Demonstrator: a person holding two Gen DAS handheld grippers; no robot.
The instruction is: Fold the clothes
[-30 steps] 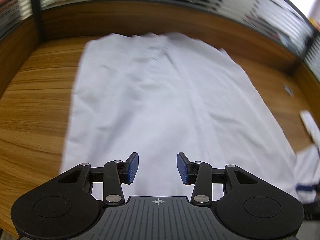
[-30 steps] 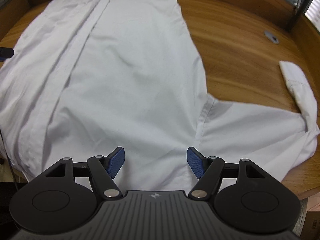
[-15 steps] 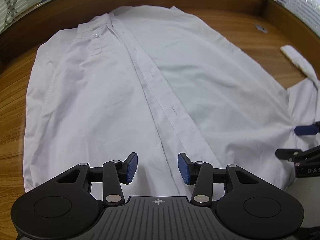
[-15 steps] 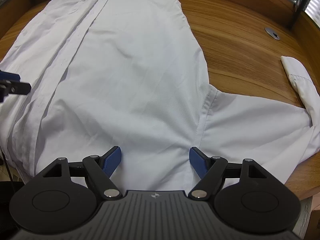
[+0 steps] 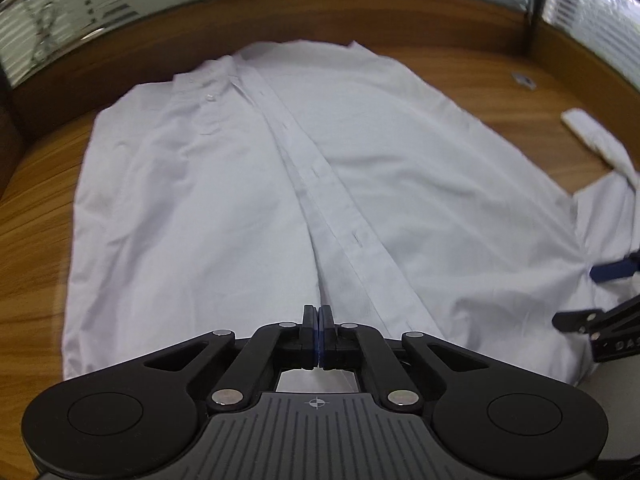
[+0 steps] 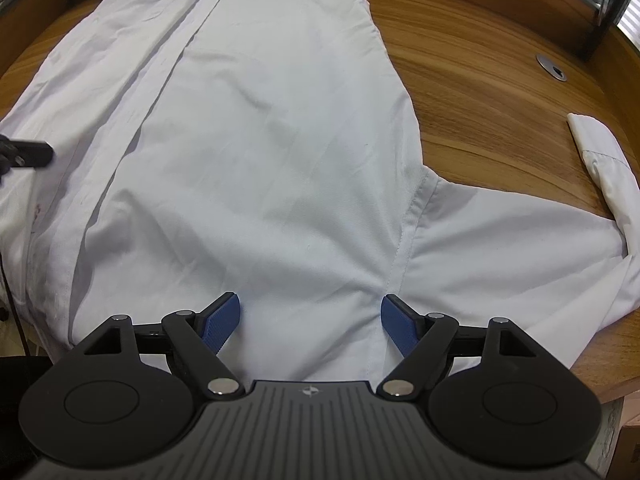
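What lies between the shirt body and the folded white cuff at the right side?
In the right wrist view, bare wooden table separates the shirt body from the cuff; nearer the camera, the sleeve joins them.

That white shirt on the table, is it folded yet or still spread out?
Spread out. The white shirt lies flat on the wooden table, front up with its button strip showing, one sleeve stretched sideways. Only the cuff is bent back.

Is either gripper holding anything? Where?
Right gripper open, just widened, empty. Left gripper shut at the shirt's near edge by the placket; pinched cloth cannot be told.
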